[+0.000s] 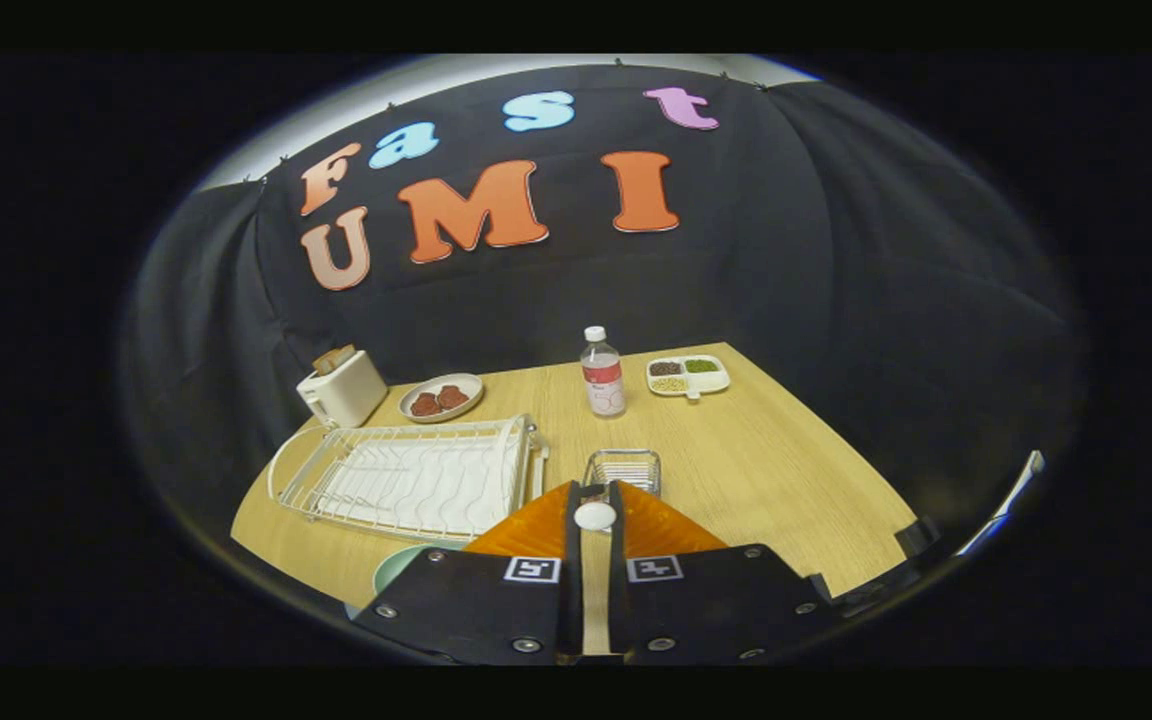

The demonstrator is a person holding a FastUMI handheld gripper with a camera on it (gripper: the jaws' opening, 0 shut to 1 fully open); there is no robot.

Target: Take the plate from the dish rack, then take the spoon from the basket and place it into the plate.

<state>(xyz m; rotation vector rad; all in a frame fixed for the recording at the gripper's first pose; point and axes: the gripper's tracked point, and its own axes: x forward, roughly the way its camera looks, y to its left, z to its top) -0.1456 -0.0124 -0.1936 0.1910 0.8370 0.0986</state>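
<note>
My gripper is held above the near part of the wooden table, its fingers drawn close together on a small white spoon, whose rounded end shows between them. The wire basket stands just beyond the fingertips. A pale green plate lies on the table below and left of the fingers, mostly hidden by the gripper body. The white dish rack lies left of the basket with no dishes in it.
At the back of the table stand a white toaster, a small plate of reddish-brown food, a clear bottle and a divided tray of grains. The table's right edge runs diagonally beside the black cloth wall.
</note>
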